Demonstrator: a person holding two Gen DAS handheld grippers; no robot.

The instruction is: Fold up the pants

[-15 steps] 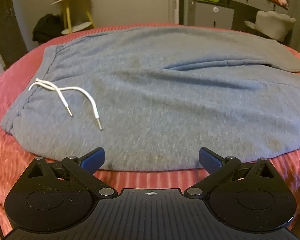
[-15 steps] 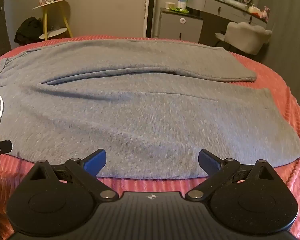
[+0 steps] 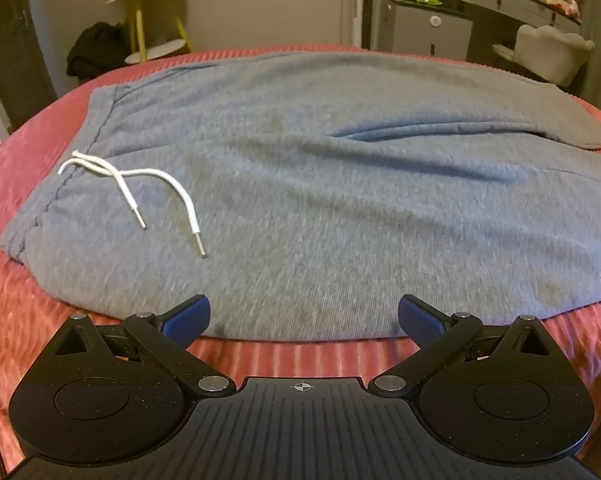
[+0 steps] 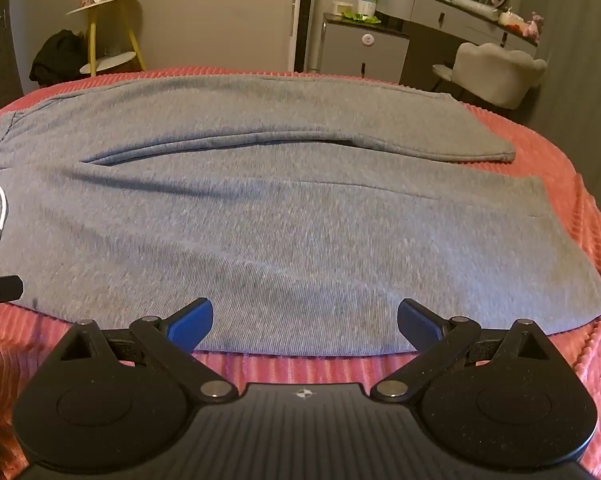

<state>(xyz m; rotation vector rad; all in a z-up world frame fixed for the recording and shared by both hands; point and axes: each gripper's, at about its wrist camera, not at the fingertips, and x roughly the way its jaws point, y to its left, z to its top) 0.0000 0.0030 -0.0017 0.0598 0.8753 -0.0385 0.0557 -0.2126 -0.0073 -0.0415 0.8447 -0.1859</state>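
Across the middle of both frames, the grey pants point(image 3: 340, 200) are lying flat on the red bedspread point(image 3: 28, 320), looking soft and floppy, best pinched along the near hem, while the left gripper point(image 3: 303, 316) and right gripper point(image 4: 304, 320) are hovering wide open, holding nothing.

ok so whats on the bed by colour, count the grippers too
grey: 1, the pants
white: 1, the drawstring with its 2 loose ends
red: 1, the bedspread
black with blue pads: 2, the left hand-held gripper and the right hand-held gripper, both open
total: 5
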